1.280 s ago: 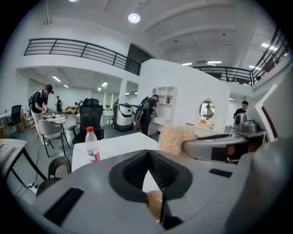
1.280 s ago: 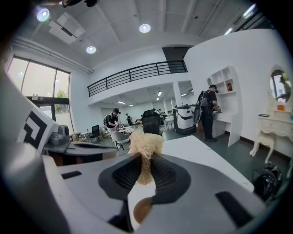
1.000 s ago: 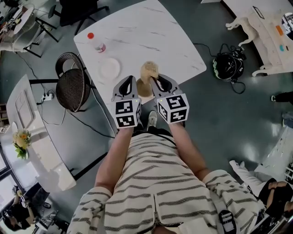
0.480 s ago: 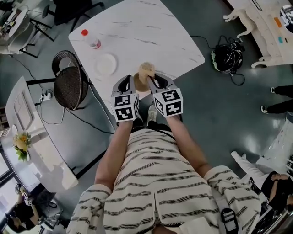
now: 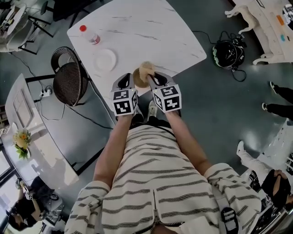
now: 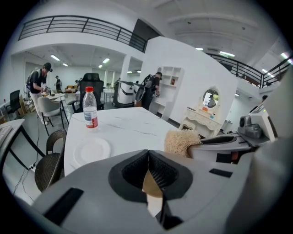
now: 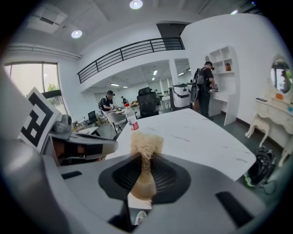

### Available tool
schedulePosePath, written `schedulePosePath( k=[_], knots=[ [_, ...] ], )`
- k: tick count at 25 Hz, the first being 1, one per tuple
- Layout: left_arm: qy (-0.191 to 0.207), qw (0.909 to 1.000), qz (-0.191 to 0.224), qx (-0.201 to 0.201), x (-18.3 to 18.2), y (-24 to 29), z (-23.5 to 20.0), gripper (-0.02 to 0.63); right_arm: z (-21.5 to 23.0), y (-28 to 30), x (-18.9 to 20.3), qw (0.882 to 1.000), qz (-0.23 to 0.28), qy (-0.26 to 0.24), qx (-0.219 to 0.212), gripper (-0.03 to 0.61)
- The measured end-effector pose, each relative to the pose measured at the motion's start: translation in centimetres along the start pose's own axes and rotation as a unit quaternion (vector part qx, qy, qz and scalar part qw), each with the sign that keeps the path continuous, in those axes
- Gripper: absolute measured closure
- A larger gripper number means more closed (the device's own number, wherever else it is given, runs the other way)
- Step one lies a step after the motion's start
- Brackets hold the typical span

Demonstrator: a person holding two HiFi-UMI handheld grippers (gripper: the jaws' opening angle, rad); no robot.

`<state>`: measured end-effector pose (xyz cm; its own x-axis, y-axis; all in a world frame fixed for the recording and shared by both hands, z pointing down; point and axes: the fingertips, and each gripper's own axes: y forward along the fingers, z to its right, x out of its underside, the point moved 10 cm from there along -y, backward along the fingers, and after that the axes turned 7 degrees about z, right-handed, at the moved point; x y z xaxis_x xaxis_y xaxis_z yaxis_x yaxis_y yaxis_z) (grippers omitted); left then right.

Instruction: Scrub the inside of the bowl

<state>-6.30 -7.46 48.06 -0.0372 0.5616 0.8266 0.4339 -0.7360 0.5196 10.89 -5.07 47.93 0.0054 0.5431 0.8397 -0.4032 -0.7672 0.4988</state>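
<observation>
Bowl [image 6: 151,185], thin tan rim, pinched in left gripper [image 5: 129,78]; right gripper [image 5: 154,77] clamps fibrous loofah [image 7: 145,142].

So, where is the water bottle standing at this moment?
In the head view the water bottle stands upright near the far left corner of the table, on the person's left side, just beyond the white plate.

1. A white marble-patterned table [image 5: 137,27] stands on a glossy dark grey floor [image 5: 215,114].
2. A dark wicker chair [image 5: 68,82] sits just beside the table's left edge.
3. Further left, a second white table [image 5: 41,155] carries flowers [image 5: 20,140].
4. An ornate white dresser [image 5: 265,23] stands well apart from the marble table's right corner.
5. A black-railed balcony [image 7: 132,50] runs along white walls, under round ceiling lights [image 7: 136,4] and beside a bright window [image 7: 32,87].
</observation>
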Motion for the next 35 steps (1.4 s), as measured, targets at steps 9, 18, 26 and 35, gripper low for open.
schedulePosePath(
  k=[9, 18, 26, 35],
  knots=[
    [-0.021, 0.999, -0.039, 0.01, 2.3, 1.5, -1.0, 0.609, 0.0, 1.2, 0.7, 1.0, -0.017, 0.003, -0.001, 0.508],
    [-0.057, 0.995, -0.08, 0.019, 4.7, 2.8, -1.8, 0.607, 0.1, 1.9, 1.6, 0.999, -0.033, 0.001, -0.004, 0.508],
    [-0.143, 0.983, -0.111, 0.029, 7.3, 3.7, -2.6, 0.581, 0.5, 2.1, 2.1, 0.999, -0.043, 0.003, 0.0, 0.508],
    [-0.315, 0.9412, -0.117, 0.032, 10.1, 3.7, -3.6, 0.581, 0.5, 2.1, 2.2, 0.999, -0.045, 0.004, 0.0, 0.508]
  ],
)
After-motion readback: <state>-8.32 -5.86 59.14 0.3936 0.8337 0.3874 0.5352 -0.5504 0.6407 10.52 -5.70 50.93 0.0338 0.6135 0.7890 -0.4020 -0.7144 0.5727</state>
